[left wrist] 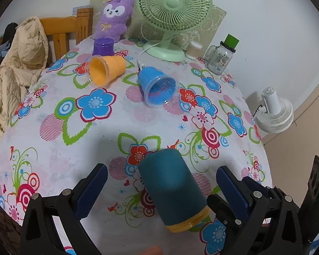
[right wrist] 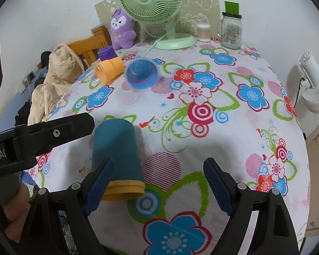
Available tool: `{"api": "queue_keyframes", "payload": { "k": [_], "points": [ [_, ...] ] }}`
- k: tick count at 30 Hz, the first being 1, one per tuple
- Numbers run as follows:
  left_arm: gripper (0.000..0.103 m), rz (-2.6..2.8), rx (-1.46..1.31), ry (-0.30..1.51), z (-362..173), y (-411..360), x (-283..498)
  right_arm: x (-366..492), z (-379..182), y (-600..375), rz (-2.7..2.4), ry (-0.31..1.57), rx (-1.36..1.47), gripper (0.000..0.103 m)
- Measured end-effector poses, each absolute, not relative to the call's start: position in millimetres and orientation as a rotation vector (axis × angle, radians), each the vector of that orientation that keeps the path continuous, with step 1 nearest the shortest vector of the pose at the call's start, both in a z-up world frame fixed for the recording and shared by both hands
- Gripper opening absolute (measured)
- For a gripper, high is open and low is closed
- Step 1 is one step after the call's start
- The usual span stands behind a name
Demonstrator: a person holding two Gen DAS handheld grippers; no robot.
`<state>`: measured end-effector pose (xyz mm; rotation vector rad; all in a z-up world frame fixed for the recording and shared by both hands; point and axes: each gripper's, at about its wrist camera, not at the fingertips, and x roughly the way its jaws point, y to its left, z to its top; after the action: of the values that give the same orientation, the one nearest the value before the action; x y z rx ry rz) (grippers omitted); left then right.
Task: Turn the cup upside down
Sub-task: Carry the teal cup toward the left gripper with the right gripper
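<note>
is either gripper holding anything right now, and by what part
Nothing is held. The left gripper straddles the dark teal cup with a yellow rim, jaws open; the right gripper is open too.

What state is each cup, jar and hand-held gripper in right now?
teal cup: on its side, yellow rim toward camera
orange cup: on its side
blue cup: on its side
purple cup: upside down
glass jar: upright, lidded
left hand-held gripper: open, straddling teal cup
right hand-held gripper: open

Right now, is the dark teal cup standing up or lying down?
Lying down. The teal cup rests on its side on the flowered tablecloth, yellow rim facing sideways.
</note>
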<state>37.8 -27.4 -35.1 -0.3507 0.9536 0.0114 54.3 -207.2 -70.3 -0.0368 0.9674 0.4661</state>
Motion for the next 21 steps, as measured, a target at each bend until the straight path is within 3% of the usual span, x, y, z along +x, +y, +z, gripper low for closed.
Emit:
{"api": "queue_keyframes", "payload": {
  "k": [21],
  "points": [
    [0.103,0.047,-0.403,1.037,-67.6,-37.7,60.3,57.2,-79.9,-230.2,0.455,0.991,-0.012,0.088]
  ]
}}
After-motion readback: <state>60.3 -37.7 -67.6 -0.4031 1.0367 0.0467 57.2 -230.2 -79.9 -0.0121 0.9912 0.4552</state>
